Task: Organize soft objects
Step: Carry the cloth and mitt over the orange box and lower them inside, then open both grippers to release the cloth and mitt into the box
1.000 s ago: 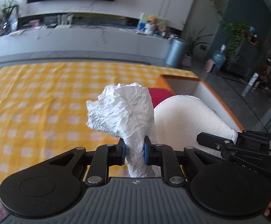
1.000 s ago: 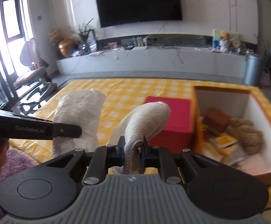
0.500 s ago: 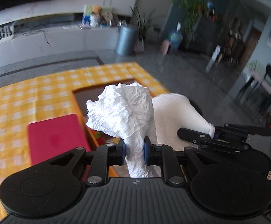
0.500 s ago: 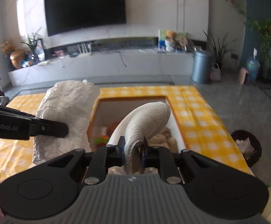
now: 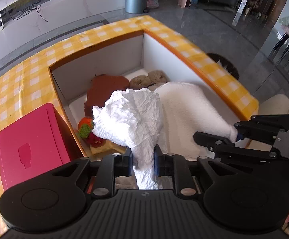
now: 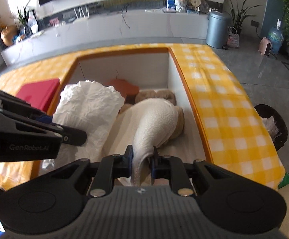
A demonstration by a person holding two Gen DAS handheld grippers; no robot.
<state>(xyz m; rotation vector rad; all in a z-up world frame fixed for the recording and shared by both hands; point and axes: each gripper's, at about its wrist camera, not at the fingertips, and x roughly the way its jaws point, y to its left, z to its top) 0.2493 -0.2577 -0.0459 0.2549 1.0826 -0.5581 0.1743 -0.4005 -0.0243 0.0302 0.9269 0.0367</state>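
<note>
Yellow-checked counter [image 5: 34, 63] under an open white box [image 5: 164, 47], red case [image 5: 30, 145] just left of it. Over the box, left gripper [image 5: 143, 163] pinching a crumpled paper wad [image 5: 132, 117], jaws just eased a little wider, wad between them. Just right of it, right gripper [image 6: 142, 160] clamped on a fleecy cloth [image 6: 156, 121] drooping into the box. Inside at the far end: brown pad [image 5: 104, 89], tan yarn [image 5: 148, 79]; near left: knitted fruit [image 5: 85, 127].
</note>
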